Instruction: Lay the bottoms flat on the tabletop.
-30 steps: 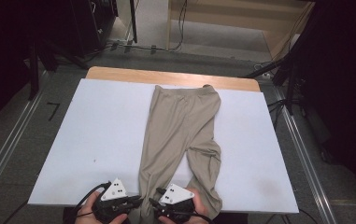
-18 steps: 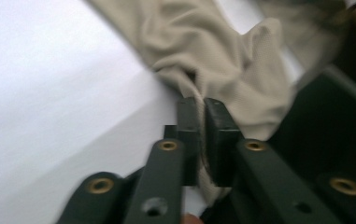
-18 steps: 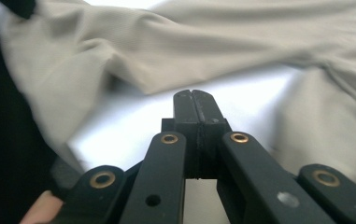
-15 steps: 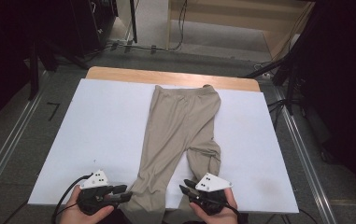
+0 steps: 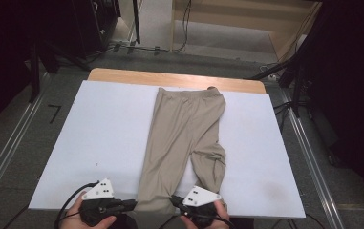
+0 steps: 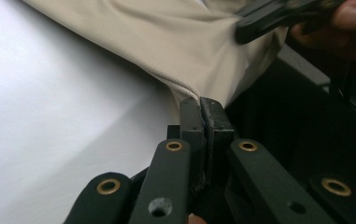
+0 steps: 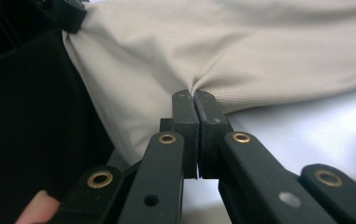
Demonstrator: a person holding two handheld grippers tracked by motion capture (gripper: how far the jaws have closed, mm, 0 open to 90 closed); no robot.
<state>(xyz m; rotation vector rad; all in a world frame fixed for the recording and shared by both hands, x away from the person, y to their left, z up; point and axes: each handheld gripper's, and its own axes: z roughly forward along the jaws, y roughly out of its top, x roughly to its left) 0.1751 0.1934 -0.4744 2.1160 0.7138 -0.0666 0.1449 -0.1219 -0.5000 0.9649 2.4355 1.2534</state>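
Note:
Beige trousers [image 5: 184,129] lie lengthwise on the white table top [image 5: 98,133], waistband at the far end. My left gripper [image 5: 134,204] is at the near hem's left corner, and its jaws have just been closing with cloth pinched between them [image 6: 202,100]. At the hem's right side my right gripper [image 5: 174,198] has also just been closing on a pinch of the fabric [image 7: 194,93]. The trousers [image 6: 166,42] [image 7: 241,51] bunch up at both jaw tips. The right leg [image 5: 213,164] is crumpled near its end.
The table's wooden far edge [image 5: 122,75] shows beyond the white sheet. Metal rails [image 5: 7,152] run along both sides on the floor. Cables and dark stands [image 5: 93,28] are behind the table. White sheet lies to the left and right of the trousers.
The two grippers, close together a second ago, have spread apart to either side of the near hem. Both now pinch the cloth.

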